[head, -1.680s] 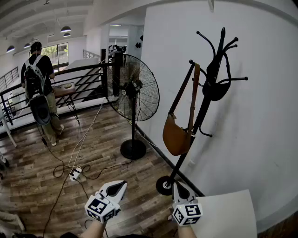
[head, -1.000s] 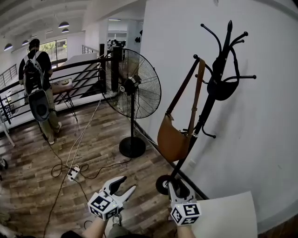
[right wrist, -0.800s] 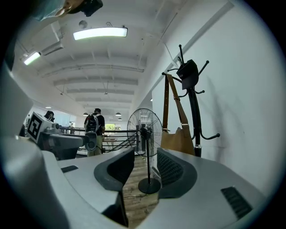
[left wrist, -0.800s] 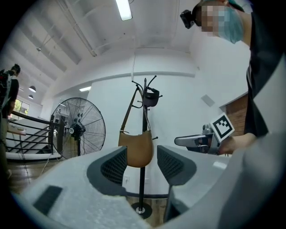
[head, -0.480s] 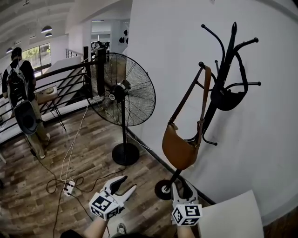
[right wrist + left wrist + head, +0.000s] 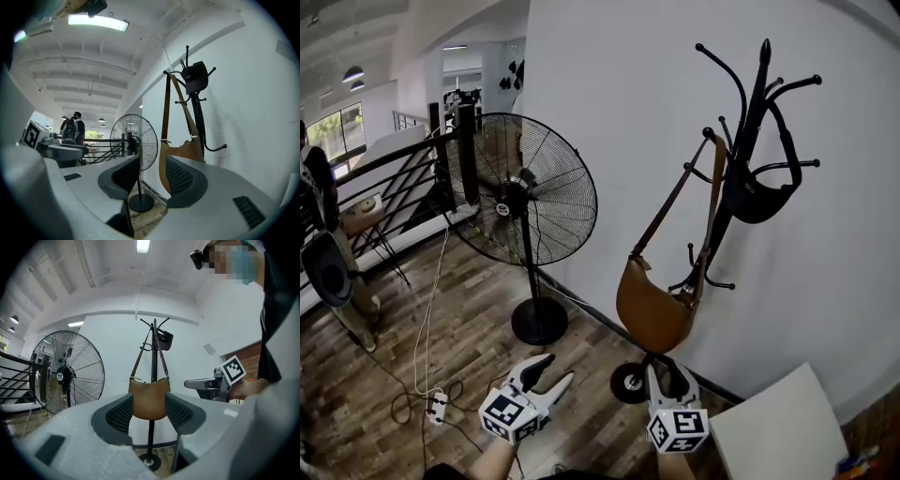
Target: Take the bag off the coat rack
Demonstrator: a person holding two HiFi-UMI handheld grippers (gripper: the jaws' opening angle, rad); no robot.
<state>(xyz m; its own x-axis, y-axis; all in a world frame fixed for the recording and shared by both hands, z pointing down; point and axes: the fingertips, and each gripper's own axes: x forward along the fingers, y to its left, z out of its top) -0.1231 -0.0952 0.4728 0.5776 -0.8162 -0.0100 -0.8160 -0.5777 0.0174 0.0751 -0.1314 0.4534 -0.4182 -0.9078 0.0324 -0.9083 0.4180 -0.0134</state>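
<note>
A brown shoulder bag [image 6: 652,314] hangs by its long strap from a hook of the black coat rack [image 6: 757,94], which stands against the white wall. A small black bag [image 6: 757,202] hangs higher on the same rack. My left gripper [image 6: 555,369] and right gripper [image 6: 668,378] are low in front of the rack's base, well short of the bag. Both stand open with nothing between their fingers. The left gripper view frames the brown bag [image 6: 149,399] far off between the jaws. In the right gripper view the bag [image 6: 165,161] hangs just beyond the right jaw.
A tall standing fan [image 6: 523,202] is left of the rack. A power strip with cables [image 6: 431,405] lies on the wooden floor. A white tabletop [image 6: 778,431] sits at lower right. A person with a backpack [image 6: 319,234] stands by the railing [image 6: 403,178] at far left.
My left gripper's jaws opened early on and have stayed open. The head view has swung right, so the fan and the person slid left. Both bags still hang on the rack.
</note>
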